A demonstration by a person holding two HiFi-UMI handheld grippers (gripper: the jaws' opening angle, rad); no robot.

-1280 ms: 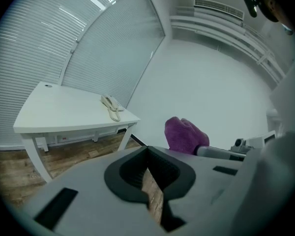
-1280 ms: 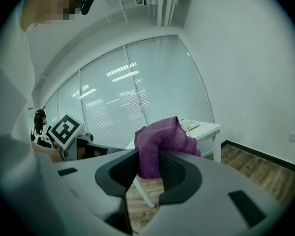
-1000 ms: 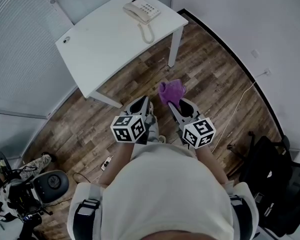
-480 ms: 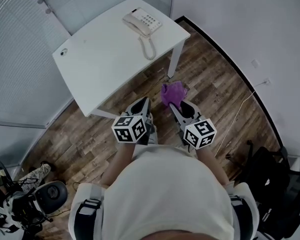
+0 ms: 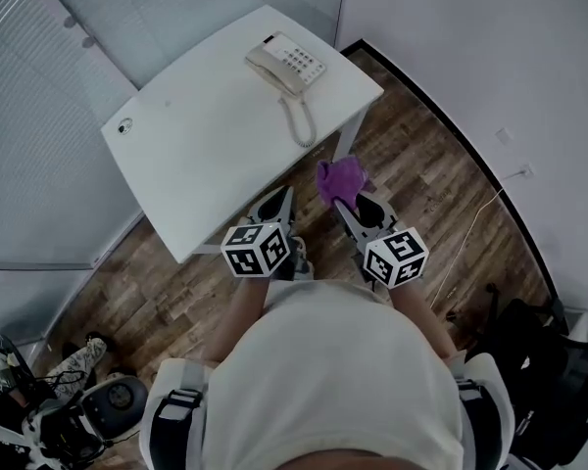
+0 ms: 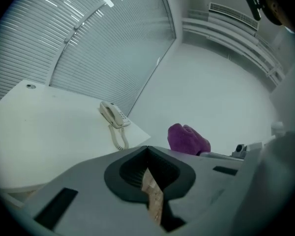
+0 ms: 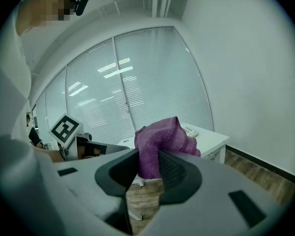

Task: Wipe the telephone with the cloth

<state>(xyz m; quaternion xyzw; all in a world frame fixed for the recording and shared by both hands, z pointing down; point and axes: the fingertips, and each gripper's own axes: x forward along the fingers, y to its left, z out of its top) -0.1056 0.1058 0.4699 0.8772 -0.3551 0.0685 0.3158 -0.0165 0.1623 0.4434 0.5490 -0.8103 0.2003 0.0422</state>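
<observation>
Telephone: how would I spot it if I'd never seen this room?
Find the white table by the blinds. At its far corner sits the telephone, cream with a curly cord; it's the only big thing on the tabletop.

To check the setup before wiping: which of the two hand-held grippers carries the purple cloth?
The right hand-held gripper: its jaws pinch the purple cloth. The left hand-held gripper is shut on nothing.

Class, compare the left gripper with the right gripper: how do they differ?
The right gripper clamps the purple cloth; the left gripper holds nothing. The left gripper's jaws meet; the right gripper's are parted by cloth. Both carry marker cubes and point toward the telephone.
</observation>
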